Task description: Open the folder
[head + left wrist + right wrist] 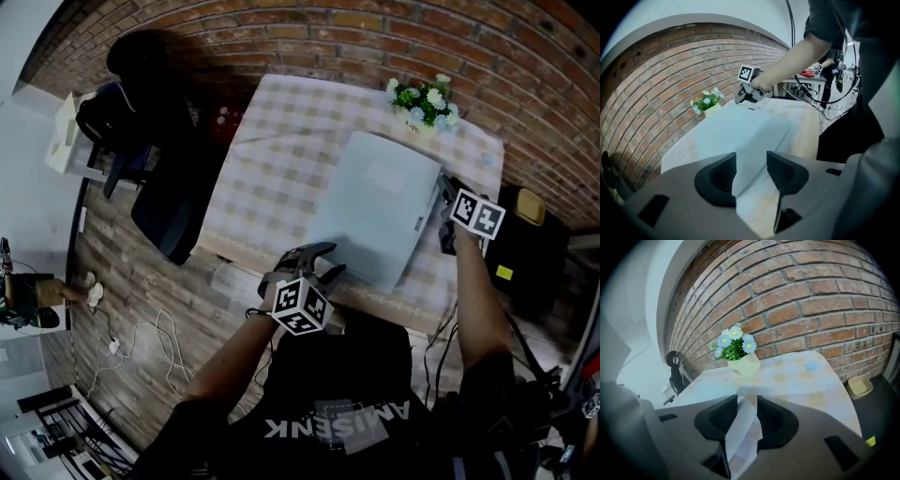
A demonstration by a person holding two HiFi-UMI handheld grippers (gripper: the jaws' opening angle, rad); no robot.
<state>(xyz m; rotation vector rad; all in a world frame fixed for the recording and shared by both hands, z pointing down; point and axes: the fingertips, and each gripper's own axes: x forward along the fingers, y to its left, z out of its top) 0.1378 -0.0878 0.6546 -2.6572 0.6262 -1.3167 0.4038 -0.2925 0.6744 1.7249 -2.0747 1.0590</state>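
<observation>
A pale blue-grey folder (pixel 375 217) lies closed and flat on the checked tablecloth (pixel 272 150). My left gripper (pixel 323 261) is at the folder's near edge. In the left gripper view it (pixel 751 161) is open, with the folder's (pixel 736 129) near edge in the gap and neither pad touching it. My right gripper (pixel 446 208) sits at the folder's right edge. In the right gripper view it (pixel 747 401) is narrowed onto a pale strip of the folder (pixel 743 423), which fills the gap at the tips.
A small pot of flowers (pixel 424 103) stands at the table's far right corner, behind the folder. A dark chair with bags (pixel 150 159) is left of the table. Cables (pixel 141 342) lie on the wooden floor. A black case (pixel 525 244) stands at the right.
</observation>
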